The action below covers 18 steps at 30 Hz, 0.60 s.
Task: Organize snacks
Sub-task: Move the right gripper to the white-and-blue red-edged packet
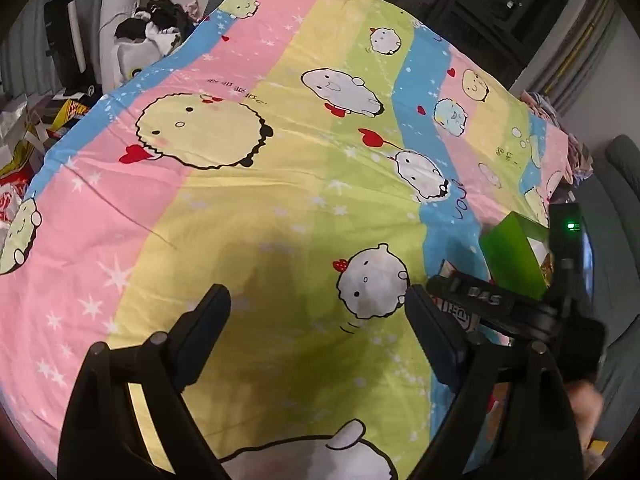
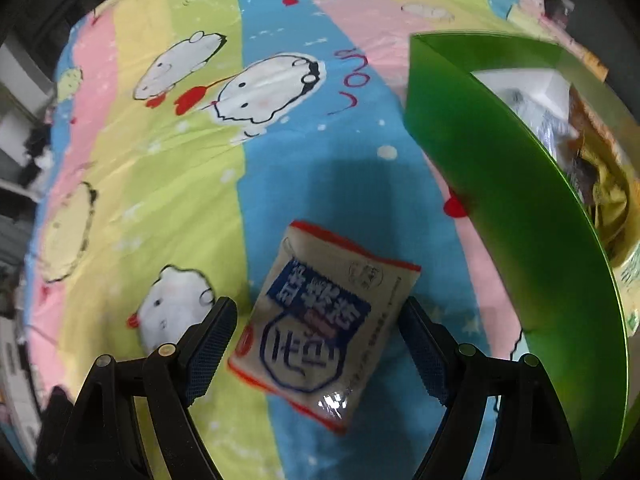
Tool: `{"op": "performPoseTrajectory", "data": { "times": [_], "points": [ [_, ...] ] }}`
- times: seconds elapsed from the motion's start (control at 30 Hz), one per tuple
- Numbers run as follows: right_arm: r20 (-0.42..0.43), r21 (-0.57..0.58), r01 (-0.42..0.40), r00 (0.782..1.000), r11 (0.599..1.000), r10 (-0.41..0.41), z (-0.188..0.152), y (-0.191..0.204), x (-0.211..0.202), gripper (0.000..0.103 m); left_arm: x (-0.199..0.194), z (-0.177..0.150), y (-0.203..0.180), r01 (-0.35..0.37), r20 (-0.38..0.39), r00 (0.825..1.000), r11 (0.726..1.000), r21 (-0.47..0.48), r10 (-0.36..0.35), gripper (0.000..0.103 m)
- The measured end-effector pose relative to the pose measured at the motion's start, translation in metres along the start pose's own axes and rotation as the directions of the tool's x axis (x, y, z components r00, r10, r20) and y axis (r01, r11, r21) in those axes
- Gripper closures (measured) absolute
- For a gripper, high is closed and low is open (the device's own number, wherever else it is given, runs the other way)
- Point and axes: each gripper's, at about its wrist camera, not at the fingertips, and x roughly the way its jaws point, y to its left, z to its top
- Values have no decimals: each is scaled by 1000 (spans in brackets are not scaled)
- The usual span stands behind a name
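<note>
A white snack packet (image 2: pixel 320 320) with blue print and red edges lies flat on the cartoon bedsheet (image 2: pixel 168 184). My right gripper (image 2: pixel 318 344) is open just above it, one finger on each side, not touching it. A green box (image 2: pixel 500 184) stands to the right and holds several snack bags (image 2: pixel 600 184). In the left wrist view my left gripper (image 1: pixel 318 332) is open and empty over the sheet (image 1: pixel 240 208). The right gripper's body (image 1: pixel 520 312) and the green box (image 1: pixel 512 256) show at its right.
The bed's left edge drops to a floor with bags and packets (image 1: pixel 16 168). Clothes (image 1: pixel 160 32) are piled beyond the far left corner. A grey chair (image 1: pixel 620 184) stands at the right.
</note>
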Motion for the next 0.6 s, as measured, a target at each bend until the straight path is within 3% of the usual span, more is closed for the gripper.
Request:
{"op": "performPoseTrajectory", "data": {
  "times": [0.13,0.23,0.3,0.4,0.5,0.6],
  "points": [
    [30,-75,67,997,995,-65,0,16,3,22,-2,2,2,-2,-1,1000,1000,-11,2,15],
    [60,-125,60,997,990,-53,-3,17,-2,37,-4,3,4,3,3,1000,1000,-19,-3,15],
    [58,-159,40,998,986,-31,-4,16,-5,37,-4,4,4,1,1,1000,1000,-25,-1,15],
    [43,-224,-22,999,974,32,-4,17,-8,39,-4,4,7,-5,-3,1000,999,-35,5,15],
    [-21,-274,-135,991,952,135,-6,20,-12,39,-4,5,10,-9,-4,1000,999,-49,9,15],
    [-72,-389,-227,974,893,216,-16,28,-23,39,-2,5,11,-10,-12,1000,998,-58,9,16]
  ]
}}
